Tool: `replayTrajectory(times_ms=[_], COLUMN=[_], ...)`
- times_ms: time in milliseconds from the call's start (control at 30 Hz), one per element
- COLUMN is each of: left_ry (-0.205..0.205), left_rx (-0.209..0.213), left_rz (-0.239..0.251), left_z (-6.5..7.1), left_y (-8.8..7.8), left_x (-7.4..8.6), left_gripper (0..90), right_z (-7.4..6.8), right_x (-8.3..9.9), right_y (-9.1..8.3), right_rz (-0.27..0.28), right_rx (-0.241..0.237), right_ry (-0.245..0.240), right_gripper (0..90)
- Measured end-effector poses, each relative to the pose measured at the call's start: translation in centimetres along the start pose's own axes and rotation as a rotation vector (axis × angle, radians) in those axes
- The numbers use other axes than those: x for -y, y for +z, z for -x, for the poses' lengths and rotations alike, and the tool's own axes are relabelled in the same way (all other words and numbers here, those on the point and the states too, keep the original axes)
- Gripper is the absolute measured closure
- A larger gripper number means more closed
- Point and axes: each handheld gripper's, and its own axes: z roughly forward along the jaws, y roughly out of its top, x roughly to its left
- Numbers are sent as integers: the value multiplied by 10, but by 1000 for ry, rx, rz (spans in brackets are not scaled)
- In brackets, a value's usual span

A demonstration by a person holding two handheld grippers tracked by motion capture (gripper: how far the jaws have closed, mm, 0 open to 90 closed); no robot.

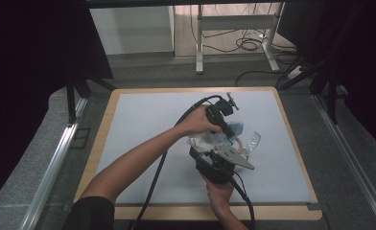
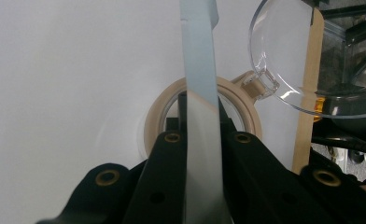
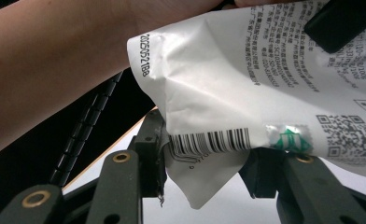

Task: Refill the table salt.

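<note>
With left gripper (image 1: 230, 128) jaws clamped on the strip (image 2: 200, 116) running straight along them, right gripper (image 1: 210, 155) jaws grip the pouch (image 3: 246, 88) just below.

Bare forearms, a dark short sleeve (image 1: 92, 211) at lower left of the high view. Left tool (image 1: 227, 132) and right tool (image 1: 214, 154): black, blocky, thick black cables (image 1: 153, 187) trailing toward the bottom edge. Grey three-cornered plate (image 1: 234, 155) with small holes atop the right one. Black jaws, brass-ringed screw holes (image 2: 172, 137).
</note>
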Motion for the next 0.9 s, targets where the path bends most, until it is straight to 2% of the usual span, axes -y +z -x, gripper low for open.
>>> replayTrajectory(times_ms=[900], left_ry=[-2], left_rx=[6], left_rz=[-3], left_z=[0], left_y=[-1], left_x=[0], left_gripper=[895], right_z=[0], right_x=[-2], right_y=[-2], right_rz=[7], right_rx=[-8], right_ry=[8], right_gripper=[571])
